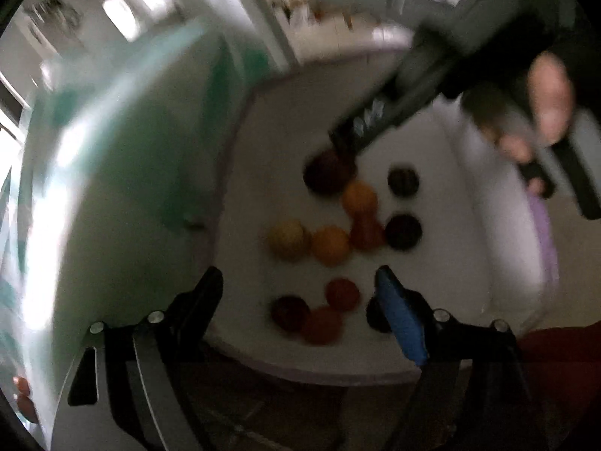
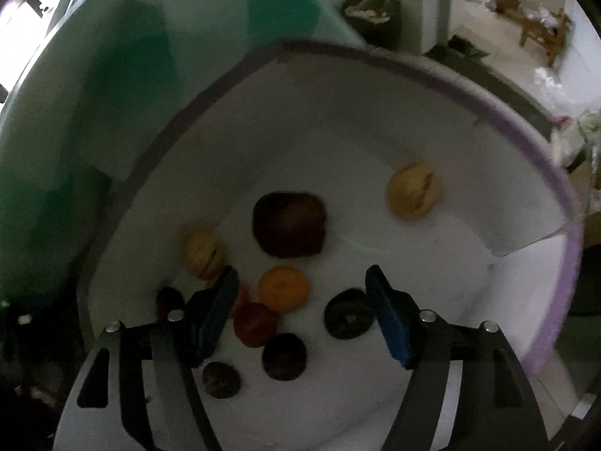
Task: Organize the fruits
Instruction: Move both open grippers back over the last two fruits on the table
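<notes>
Several fruits lie on the white floor of a white box with a purple rim (image 2: pixel 499 120): a large dark red fruit (image 2: pixel 288 223), two yellow fruits (image 2: pixel 413 195) (image 2: pixel 203 253), an orange (image 2: pixel 283 288), a red fruit (image 2: pixel 255 325) and dark round fruits (image 2: pixel 347 314) (image 2: pixel 283 356). My right gripper (image 2: pixel 302 315) is open and empty above them. My left gripper (image 1: pixel 300 312) is open and empty above the same box; the view is blurred. There I see oranges (image 1: pixel 330 245), a yellow fruit (image 1: pixel 287 240), dark fruits (image 1: pixel 402 231) and the right gripper's body (image 1: pixel 420 86) held by a hand.
A pale green panel (image 2: pixel 112 94) stands against the box's left side; it also shows in the left wrist view (image 1: pixel 124 173). Beyond the box are a floor with clutter (image 2: pixel 541 30) and a dark bin (image 2: pixel 372 18).
</notes>
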Demonstrator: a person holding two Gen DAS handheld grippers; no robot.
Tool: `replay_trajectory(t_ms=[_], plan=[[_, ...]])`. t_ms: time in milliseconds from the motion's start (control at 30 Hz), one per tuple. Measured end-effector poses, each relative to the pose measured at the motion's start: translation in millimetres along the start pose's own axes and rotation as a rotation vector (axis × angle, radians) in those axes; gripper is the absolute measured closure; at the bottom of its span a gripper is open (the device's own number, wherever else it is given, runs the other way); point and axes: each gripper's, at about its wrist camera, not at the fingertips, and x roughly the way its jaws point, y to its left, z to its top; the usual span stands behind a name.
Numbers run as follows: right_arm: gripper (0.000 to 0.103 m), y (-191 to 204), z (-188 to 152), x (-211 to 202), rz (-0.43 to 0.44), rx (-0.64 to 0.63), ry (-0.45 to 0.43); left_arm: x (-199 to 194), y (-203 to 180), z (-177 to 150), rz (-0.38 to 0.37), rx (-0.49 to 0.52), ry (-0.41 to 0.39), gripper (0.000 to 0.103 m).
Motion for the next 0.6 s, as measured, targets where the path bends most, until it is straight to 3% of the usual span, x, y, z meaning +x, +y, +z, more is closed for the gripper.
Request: replay_trajectory(t_ms=[67,100,167,267,433,500,600], plan=[[0.032,0.8,5.2,-20.1,-0.014,0.006,-0.072,-29.7,7.1,3.4,0.12,0.003,-0.129,0.018],[0.026,1.4,7.6,-29.3,-0.011,0.007,-0.108,-43.4,11.9,2.5,0.184,-0.001,-0.193,0.015],[0.023,9.8,13.5,-48.6,0.012,-0.002,-0.186,-70.2,27.4,2.2,0.281,-0.041,-0.294,0.007],[0.019,47.4,19.2,-79.1,0.093,-0.082,-0.287,-109.2,73.1,-13.0,0.375,-0.194,-0.385,0.002],[0.015,136.1,15.7,-101.4,0.196,-0.299,-0.362,-145.7,164.8,-70.6,0.527,-0.438,-0.339,0.002],[0.015,183.4,11.9,-100.5,0.239,-0.404,-0.351,-156.9,202.2,-101.3,0.573,-0.54,-0.282,0.002],[0.015,255.2,2.9,-94.2,0.281,-0.551,-0.309,-159.6,269.9,-162.7,0.648,-0.742,-0.137,0.002]])
